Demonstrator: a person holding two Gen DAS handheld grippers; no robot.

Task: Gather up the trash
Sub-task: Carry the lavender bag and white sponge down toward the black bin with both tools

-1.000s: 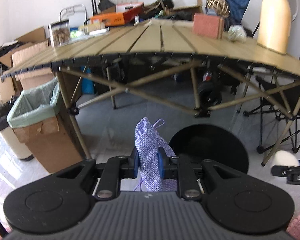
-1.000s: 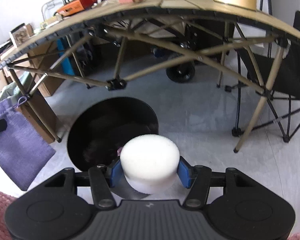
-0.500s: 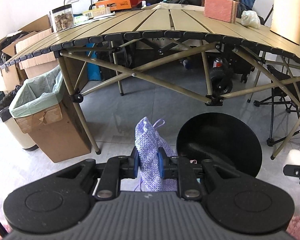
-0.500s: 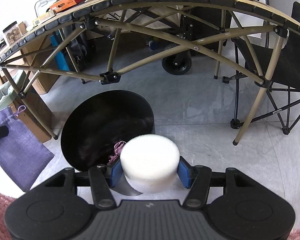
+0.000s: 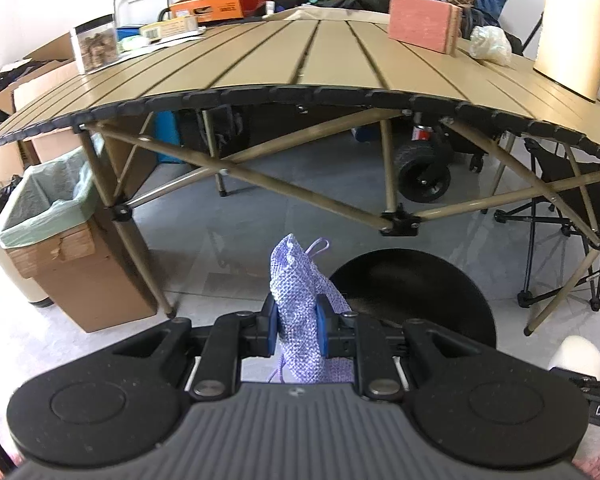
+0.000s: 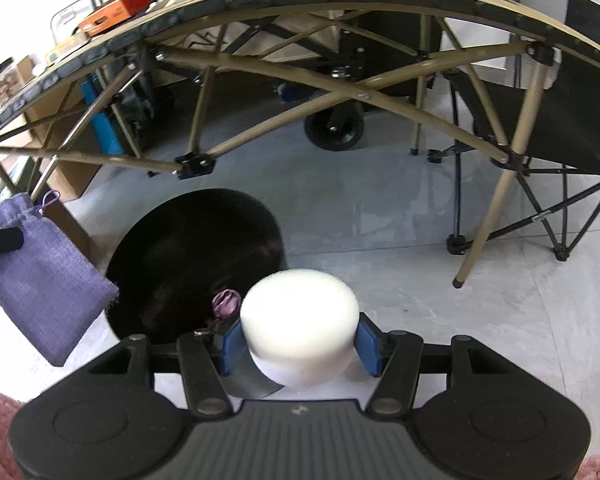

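My left gripper (image 5: 296,326) is shut on a purple woven drawstring pouch (image 5: 300,312), held in the air left of a round black bin (image 5: 416,292) on the floor. The pouch also shows at the left of the right wrist view (image 6: 40,276). My right gripper (image 6: 300,346) is shut on a white foam disc (image 6: 300,320), held at the near right rim of the black bin (image 6: 192,256). A small crumpled purple item (image 6: 226,304) lies inside the bin. The white disc shows at the lower right of the left wrist view (image 5: 576,356).
A tan slatted folding table (image 5: 300,60) with crossed legs stands just beyond the bin. On it are a pink block (image 5: 420,24), a jar (image 5: 94,44), a crumpled bag (image 5: 490,44) and a cream jug (image 5: 572,28). A lined cardboard box (image 5: 56,232) stands left. A folding chair (image 6: 572,120) stands right.
Both grippers dipped toward the black bin and then rose back a little, still holding the pouch and the foam disc. The right gripper now sits closer to the bin's rim.
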